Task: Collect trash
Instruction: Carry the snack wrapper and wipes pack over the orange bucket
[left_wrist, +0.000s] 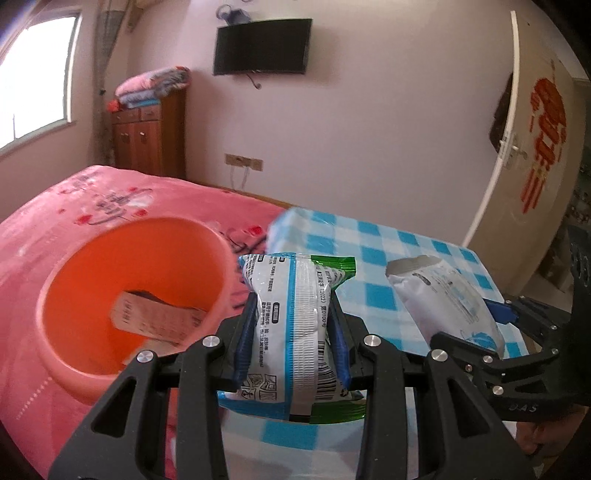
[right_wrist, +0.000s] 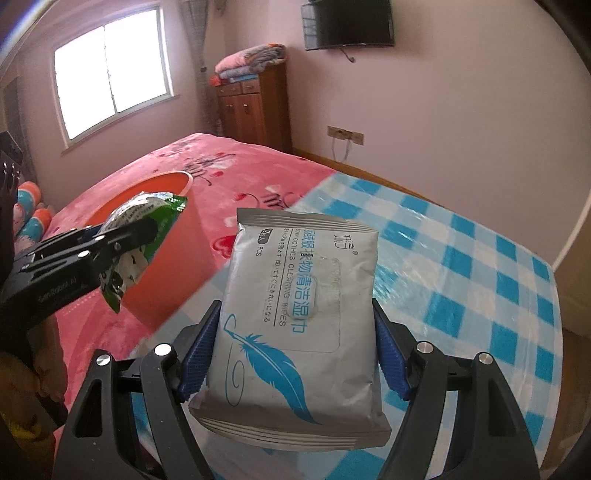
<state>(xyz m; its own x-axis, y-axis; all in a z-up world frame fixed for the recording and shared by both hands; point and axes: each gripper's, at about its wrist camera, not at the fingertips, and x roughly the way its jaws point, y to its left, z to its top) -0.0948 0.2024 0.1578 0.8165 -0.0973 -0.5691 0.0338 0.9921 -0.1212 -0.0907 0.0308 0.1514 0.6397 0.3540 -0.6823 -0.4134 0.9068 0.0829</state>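
Observation:
My left gripper (left_wrist: 293, 314) is shut on a green, blue and white snack packet (left_wrist: 295, 325) and holds it in the air just right of the orange bin (left_wrist: 92, 280). A piece of printed paper trash (left_wrist: 155, 317) lies inside the bin. My right gripper (right_wrist: 295, 332) is shut on a grey wet-wipes pack (right_wrist: 295, 317) with a blue feather print, above the blue checked table (right_wrist: 480, 280). The left gripper (right_wrist: 122, 247) with its packet (right_wrist: 140, 236) shows in the right wrist view in front of the bin (right_wrist: 173, 258). The wipes pack (left_wrist: 443, 299) shows in the left wrist view.
A bed with a pink blanket (left_wrist: 92, 199) lies behind the bin. A wooden cabinet (left_wrist: 147, 140) with folded blankets on top stands by the far wall under a window (right_wrist: 110, 77). A wall TV (left_wrist: 262, 46) hangs above. A door (left_wrist: 535, 129) is at right.

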